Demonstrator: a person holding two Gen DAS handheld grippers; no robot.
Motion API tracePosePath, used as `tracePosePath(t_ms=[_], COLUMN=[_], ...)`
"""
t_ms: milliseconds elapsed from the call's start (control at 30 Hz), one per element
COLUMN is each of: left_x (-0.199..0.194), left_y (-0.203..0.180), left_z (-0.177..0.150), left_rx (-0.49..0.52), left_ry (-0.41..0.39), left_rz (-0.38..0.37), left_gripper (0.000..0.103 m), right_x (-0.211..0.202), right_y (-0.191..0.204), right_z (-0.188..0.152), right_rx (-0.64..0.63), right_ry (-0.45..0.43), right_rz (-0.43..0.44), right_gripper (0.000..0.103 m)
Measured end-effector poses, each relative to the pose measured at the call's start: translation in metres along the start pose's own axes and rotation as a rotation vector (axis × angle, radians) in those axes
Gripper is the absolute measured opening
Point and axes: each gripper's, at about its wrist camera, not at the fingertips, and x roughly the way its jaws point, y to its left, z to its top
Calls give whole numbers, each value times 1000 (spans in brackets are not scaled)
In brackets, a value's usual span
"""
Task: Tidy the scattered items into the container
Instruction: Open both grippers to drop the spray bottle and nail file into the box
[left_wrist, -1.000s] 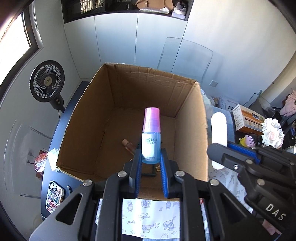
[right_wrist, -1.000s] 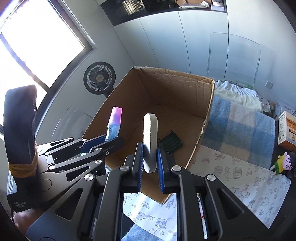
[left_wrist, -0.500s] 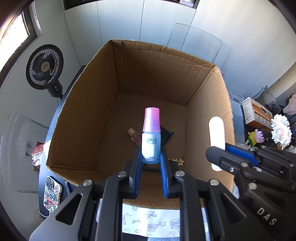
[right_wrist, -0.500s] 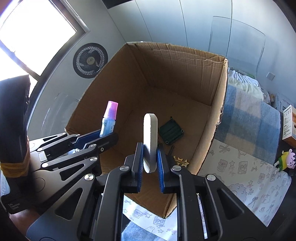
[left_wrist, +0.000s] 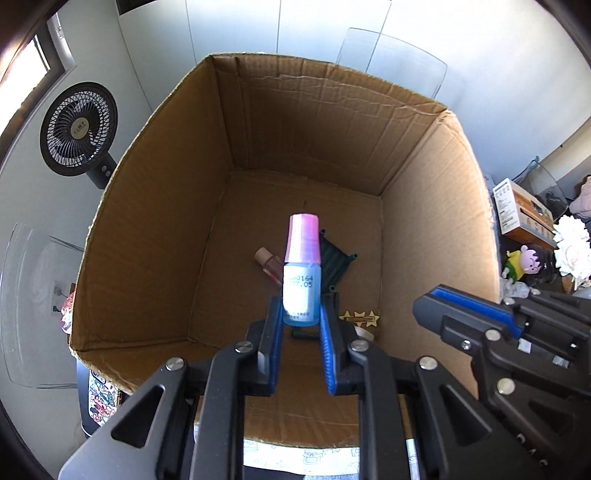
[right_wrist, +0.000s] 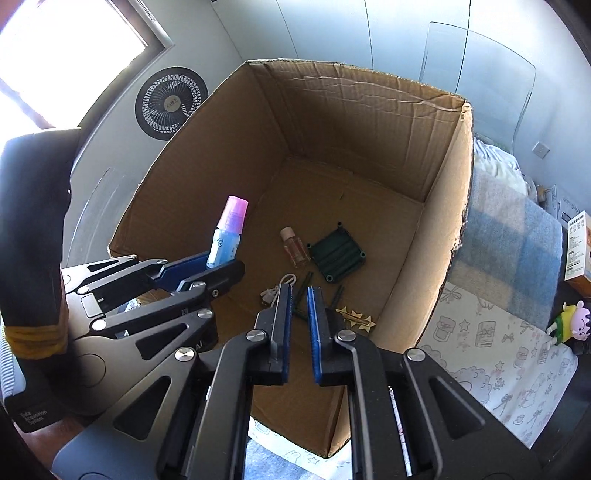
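Note:
An open cardboard box fills both views. My left gripper hangs over its near left part, shut on an upright blue spray bottle with a pink cap. My right gripper hangs over the box's near middle. Its jaws are closing to a narrow slit with nothing between them. On the box floor lie a small reddish bottle, a green ridged square, a gold star clip and a white cord. A pale bit shows beside the clip.
A black fan stands left of the box. A cartoon phone case lies at its near left corner. To the right are a patterned cloth, a blue plaid blanket, a toy figurine and a carton.
Both grippers have sunk toward the box. The white oblong item that stood in the right gripper has left its jaws, and they have drawn together.

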Motion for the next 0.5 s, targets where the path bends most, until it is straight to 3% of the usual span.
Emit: tracePosePath(t_ms=[133, 167, 200, 267, 500], left_x=[1, 1, 0, -2, -15], left_y=[-1, -1, -2, -4, -8], left_z=[0, 0, 0, -1, -3], left_rx=[5, 6, 10, 22, 42], left_ry=[5, 9, 7, -4, -35], left_rz=[-13, -26, -23, 6, 2], left_gripper=[20, 27, 45, 67, 86], right_x=[-6, -9, -11, -16, -41], right_y=[-4, -5, -7, -10, -18], right_z=[0, -1, -2, -3, -8], right_rx=[21, 28, 34, 40, 48], right_ry=[-25, -31, -37, -47, -109], right_rz=[1, 1, 1, -3, -13], right_gripper=[13, 13, 13, 14, 26])
